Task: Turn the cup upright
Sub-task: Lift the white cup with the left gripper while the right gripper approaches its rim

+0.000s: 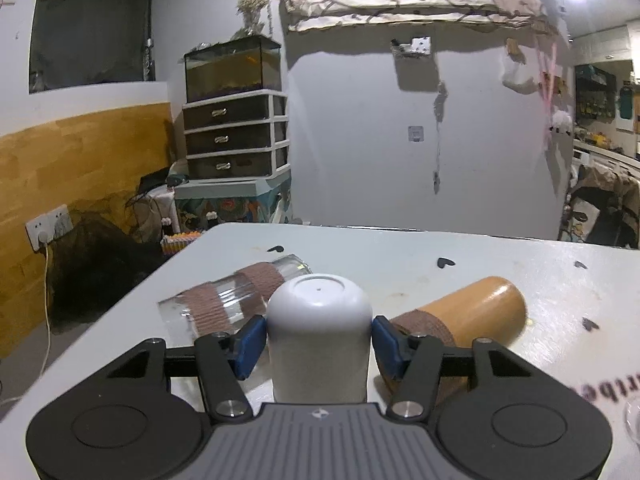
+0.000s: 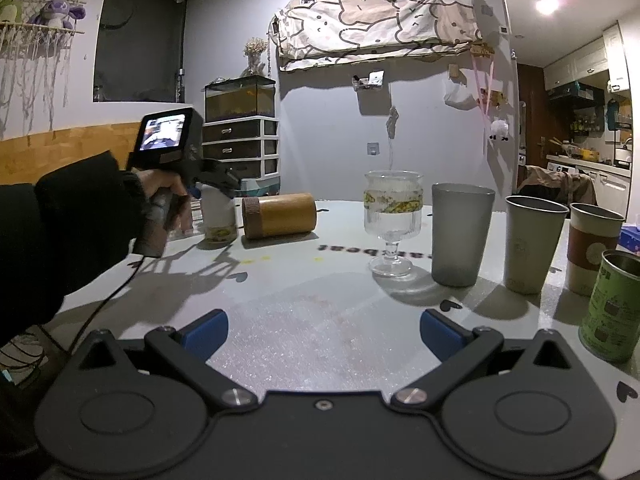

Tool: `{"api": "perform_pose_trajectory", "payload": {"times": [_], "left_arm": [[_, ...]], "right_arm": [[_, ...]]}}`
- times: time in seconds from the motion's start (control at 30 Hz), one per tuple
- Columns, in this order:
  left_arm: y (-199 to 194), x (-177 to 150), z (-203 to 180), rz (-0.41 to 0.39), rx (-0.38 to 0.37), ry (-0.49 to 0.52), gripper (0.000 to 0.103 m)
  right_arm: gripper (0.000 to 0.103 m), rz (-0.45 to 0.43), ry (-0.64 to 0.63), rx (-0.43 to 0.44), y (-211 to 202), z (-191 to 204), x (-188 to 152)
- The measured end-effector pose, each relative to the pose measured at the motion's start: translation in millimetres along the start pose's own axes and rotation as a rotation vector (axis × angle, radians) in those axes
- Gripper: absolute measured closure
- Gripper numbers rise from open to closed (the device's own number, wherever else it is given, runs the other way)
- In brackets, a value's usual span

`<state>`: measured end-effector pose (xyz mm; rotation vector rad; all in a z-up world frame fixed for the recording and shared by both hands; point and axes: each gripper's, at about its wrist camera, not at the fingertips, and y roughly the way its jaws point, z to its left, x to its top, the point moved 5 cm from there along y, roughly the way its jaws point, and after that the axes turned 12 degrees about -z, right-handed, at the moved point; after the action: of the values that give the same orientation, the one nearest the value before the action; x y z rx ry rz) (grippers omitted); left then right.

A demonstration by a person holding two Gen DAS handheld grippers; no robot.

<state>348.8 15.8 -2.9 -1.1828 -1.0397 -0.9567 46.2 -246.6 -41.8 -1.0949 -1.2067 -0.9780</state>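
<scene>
On the white table [image 2: 312, 320], our left gripper [image 1: 319, 334] clamps the inverted white cup [image 1: 319, 332], axis vertical; right gripper [image 2: 322, 330] spread.

The cup [image 1: 318, 336] is plain white with a rounded, slightly recessed base that faces up, so it stands upside down with its mouth toward the table. In the right wrist view the cup [image 2: 218, 216] shows a yellowish patterned band near its rim. It stands just beside a lying wooden cup [image 2: 280, 215].

table [image 2: 304, 320] | wooden cup [image 2: 280, 216] lying | goblet [image 2: 393, 224] upright
</scene>
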Motion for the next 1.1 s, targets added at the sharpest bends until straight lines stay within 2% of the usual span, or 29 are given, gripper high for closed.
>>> {"api": "perform_pose_trajectory", "payload": {"times": [0.13,0.33,0.47,0.6,0.67,0.73,0.8,0.93,1.0,1.03,1.1], "left_arm": [[-37,6,-5,-0.018,-0.091,0.013,0.045],[-103,4,-46,-0.023,-0.326,0.046,0.044],[-139,-10,-82,-0.024,-0.481,0.077,0.045],[-161,-28,-115,0.01,-0.595,0.081,0.045],[-170,-39,-129,0.028,-0.638,0.092,0.045],[-182,-49,-139,0.004,-0.665,0.12,0.044],[-190,-55,-145,0.008,-0.692,0.132,0.045],[-205,-63,-150,0.012,-0.725,0.138,0.045],[-208,-63,-151,0.023,-0.744,0.138,0.044],[-209,-63,-150,0.029,-0.748,0.137,0.042],[-206,-58,-153,0.039,-0.744,0.139,0.029]], "right_arm": [[0.0,-0.007,0.013,-0.002,0,-3,2],[0.0,-0.017,0.03,0.01,-2,-1,1],[0.0,-0.003,0.042,0.0,-3,-3,1],[0.0,-0.001,0.066,-0.036,-5,-12,1],[0.0,0.004,0.081,-0.049,-6,-16,-1],[0.003,0.012,0.101,-0.038,-8,-17,-3],[0.023,0.02,0.122,-0.022,-9,-19,-7],[0.044,0.046,0.158,-0.005,-8,-23,-14],[0.059,0.053,0.169,0.01,-7,-23,-15],[0.063,0.056,0.177,0.025,-5,-22,-15],[0.078,0.067,0.185,0.047,-1,-20,-16]]}}
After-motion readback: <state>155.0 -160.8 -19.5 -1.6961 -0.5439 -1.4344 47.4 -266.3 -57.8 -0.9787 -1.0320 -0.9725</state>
